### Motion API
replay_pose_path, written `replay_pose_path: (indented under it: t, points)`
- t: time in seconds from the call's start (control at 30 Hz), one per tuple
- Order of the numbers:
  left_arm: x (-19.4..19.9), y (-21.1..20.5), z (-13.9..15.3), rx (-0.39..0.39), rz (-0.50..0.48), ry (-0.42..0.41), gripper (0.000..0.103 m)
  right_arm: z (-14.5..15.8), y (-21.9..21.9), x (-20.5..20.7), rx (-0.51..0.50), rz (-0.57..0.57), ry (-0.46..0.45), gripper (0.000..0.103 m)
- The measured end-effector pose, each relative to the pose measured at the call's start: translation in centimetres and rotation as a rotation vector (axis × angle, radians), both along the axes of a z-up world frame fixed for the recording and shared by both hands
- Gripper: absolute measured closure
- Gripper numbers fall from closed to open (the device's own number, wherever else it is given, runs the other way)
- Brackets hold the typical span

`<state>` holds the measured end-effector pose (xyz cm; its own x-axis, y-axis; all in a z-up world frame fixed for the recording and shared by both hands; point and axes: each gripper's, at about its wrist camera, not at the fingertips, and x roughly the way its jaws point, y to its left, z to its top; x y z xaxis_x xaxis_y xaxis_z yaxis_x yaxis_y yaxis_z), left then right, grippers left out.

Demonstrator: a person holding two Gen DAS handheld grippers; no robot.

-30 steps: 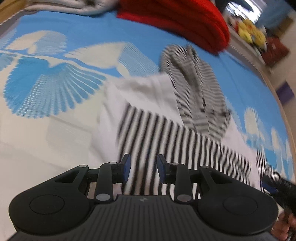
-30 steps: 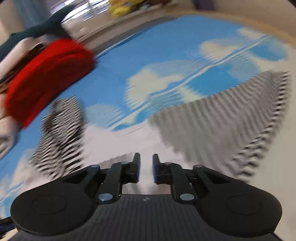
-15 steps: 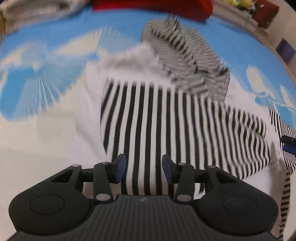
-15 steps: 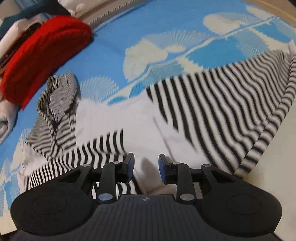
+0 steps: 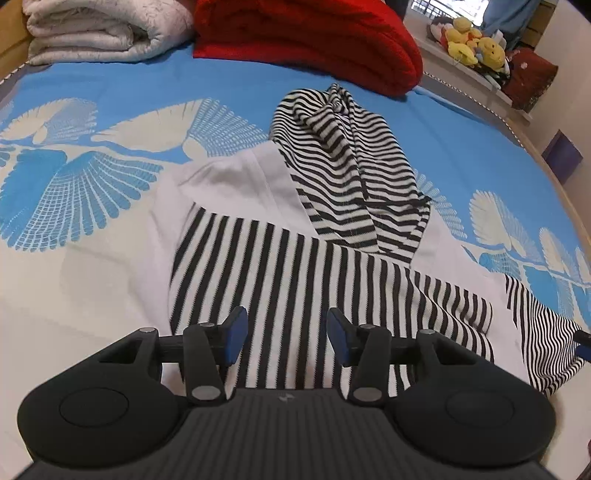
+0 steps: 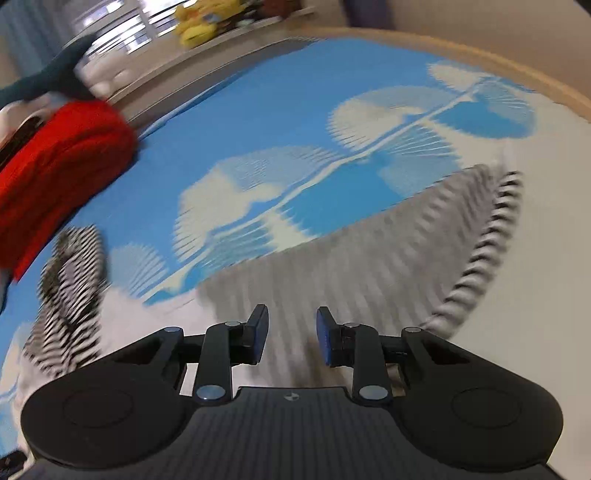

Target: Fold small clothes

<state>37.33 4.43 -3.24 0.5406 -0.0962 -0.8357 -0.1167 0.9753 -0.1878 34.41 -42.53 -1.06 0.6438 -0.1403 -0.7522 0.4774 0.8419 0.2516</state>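
A black-and-white striped top [image 5: 295, 266] with white panels lies spread on the blue patterned bedsheet [image 5: 110, 103]. One striped sleeve [image 5: 351, 173] is bunched and folded across its upper part. My left gripper [image 5: 283, 332] is open and empty, just above the top's near striped edge. My right gripper [image 6: 291, 332] is open and empty above the garment's striped part [image 6: 369, 266], which is blurred in the right wrist view. The bunched sleeve [image 6: 74, 273] shows at that view's left.
A red folded blanket [image 5: 306, 40] and a white quilt [image 5: 99, 29] lie at the bed's far end. Plush toys [image 5: 472, 44] sit on a ledge beyond. The bed's wooden edge [image 6: 480, 62] runs along the right.
Both grippers opened wider. The left one pulled back a little from the top. The right one swung to the right over the striped part, now blurred by motion.
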Motion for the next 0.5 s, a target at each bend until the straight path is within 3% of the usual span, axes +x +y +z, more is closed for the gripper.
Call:
replay_pose_path:
  t: [0.27,0.5]
  points:
    - [-0.1,-0.1,-0.1,0.000,-0.017,0.003,0.049,-1.4,-10.3,-1.6,-0.028,-0.208,0.024,0.072]
    - [0.1,-0.1,-0.3,-0.006,-0.015,0.010,0.049,-3.7,-13.7,-1.9,-0.026,-0.299,0.061,0.072]
